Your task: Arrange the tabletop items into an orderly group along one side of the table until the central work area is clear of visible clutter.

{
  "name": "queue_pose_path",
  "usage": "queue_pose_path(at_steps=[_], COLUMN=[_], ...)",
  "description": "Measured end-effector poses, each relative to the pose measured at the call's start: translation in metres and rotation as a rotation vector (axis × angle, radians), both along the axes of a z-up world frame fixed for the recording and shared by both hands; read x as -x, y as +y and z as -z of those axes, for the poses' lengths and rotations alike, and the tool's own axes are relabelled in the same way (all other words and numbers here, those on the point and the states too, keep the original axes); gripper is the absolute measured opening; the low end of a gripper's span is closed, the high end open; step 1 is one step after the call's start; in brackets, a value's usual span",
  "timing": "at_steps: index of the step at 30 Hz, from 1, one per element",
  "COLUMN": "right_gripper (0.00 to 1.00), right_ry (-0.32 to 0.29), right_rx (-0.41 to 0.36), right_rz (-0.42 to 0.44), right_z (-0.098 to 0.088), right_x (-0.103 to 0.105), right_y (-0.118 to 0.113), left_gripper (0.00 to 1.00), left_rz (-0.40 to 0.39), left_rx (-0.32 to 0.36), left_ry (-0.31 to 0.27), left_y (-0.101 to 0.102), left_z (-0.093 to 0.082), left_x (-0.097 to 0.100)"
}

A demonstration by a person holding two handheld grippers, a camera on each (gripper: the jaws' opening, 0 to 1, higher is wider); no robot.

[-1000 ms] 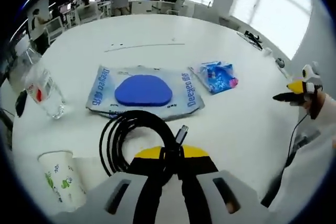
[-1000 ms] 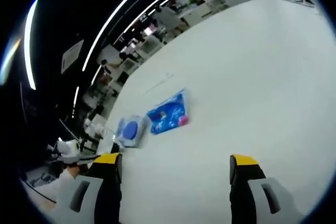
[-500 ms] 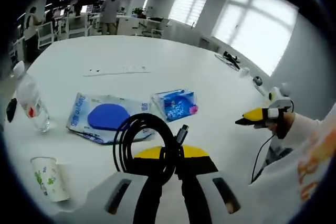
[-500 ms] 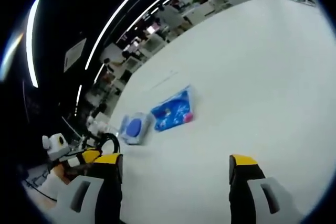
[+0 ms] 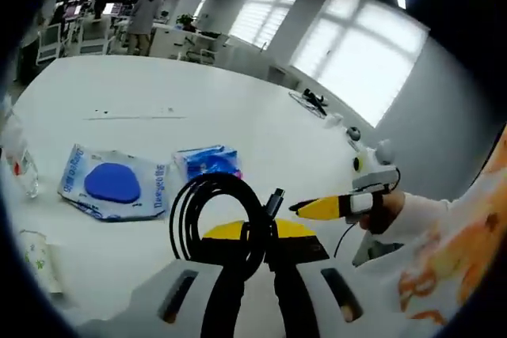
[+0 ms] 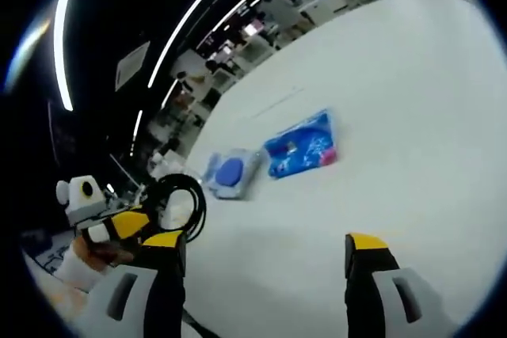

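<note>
The left gripper (image 5: 255, 235) has its yellow-tipped jaws pressed together on a coiled black cable with a metal plug end (image 5: 218, 215), holding the coil above the white round table (image 5: 238, 108). Taking the flat white-and-blue wipes pack with a round blue lid (image 5: 113, 186) as the landmark: a smaller crinkled blue plastic packet (image 5: 207, 161) lies just beside it toward the window side, a clear plastic water bottle with a red label (image 5: 17, 165) stands near it on the opposite side, and a white paper cup with green print (image 5: 36, 255) stands nearer the camera than the pack, close to the table edge. The right gripper (image 5: 329, 207) comes in from the right of the left gripper view, held in a hand; from there I cannot tell its jaw state.

In the right gripper view, the right gripper (image 6: 268, 255) has its jaws spread wide with nothing between them, over bare tabletop (image 6: 396, 116). The wipes pack (image 6: 230, 173) and blue packet (image 6: 303, 146) lie side by side beyond it, and the cable (image 6: 181, 203) hangs at the left.
</note>
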State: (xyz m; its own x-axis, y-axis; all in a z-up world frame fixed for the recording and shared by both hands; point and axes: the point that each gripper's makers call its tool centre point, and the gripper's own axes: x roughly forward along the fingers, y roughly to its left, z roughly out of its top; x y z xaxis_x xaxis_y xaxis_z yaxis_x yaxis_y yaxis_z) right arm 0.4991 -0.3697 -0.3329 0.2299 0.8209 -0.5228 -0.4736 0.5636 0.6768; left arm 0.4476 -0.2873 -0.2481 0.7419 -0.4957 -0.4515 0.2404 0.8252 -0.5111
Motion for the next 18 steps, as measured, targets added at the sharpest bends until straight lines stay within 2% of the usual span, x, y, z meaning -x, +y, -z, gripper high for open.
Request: queue_pose_path(at_steps=[5,7,8,10,13,15,18], right_gripper=[0.83,0.82,0.82,0.81,0.8,0.76,0.75], right_ry=[0.005,0.041,0.051,0.053,0.06,0.066,0.1], right_rx=[-0.063,-0.128,-0.144,-0.168,-0.193,-0.224,-0.286], right_rz=[-0.031,-0.028,-0.031,-0.035,-0.052,-0.045,-0.023], right_z=[-0.014,-0.022,-0.024,-0.027,-0.032,-0.037,-0.046], right_x=[0.009,0.013,0.014,0.016,0.02,0.02,0.021], right_y=[0.019,0.027,0.029,0.032,0.037,0.04,0.044], left_gripper=[0.09,0.09,0.09,0.09,0.09,0.09,0.09], left_rz=[0.041,0.061,0.087,0.101,0.131,0.16,0.197], left_rx=[0.087,0.161,0.214,0.279,0.285,0.317,0.417], left_ry=[-0.054,-0.073,-0.083,-0.089,-0.102,-0.115,-0.128], left_y=[-0.021,-0.032,-0.04,-0.047,-0.056,-0.064,-0.075], left_z=[-0.022,-0.032,-0.037,-0.042,-0.045,-0.051,-0.063], left_x=[-0.003,-0.003,-0.002,-0.001,0.0,0.003,0.007])
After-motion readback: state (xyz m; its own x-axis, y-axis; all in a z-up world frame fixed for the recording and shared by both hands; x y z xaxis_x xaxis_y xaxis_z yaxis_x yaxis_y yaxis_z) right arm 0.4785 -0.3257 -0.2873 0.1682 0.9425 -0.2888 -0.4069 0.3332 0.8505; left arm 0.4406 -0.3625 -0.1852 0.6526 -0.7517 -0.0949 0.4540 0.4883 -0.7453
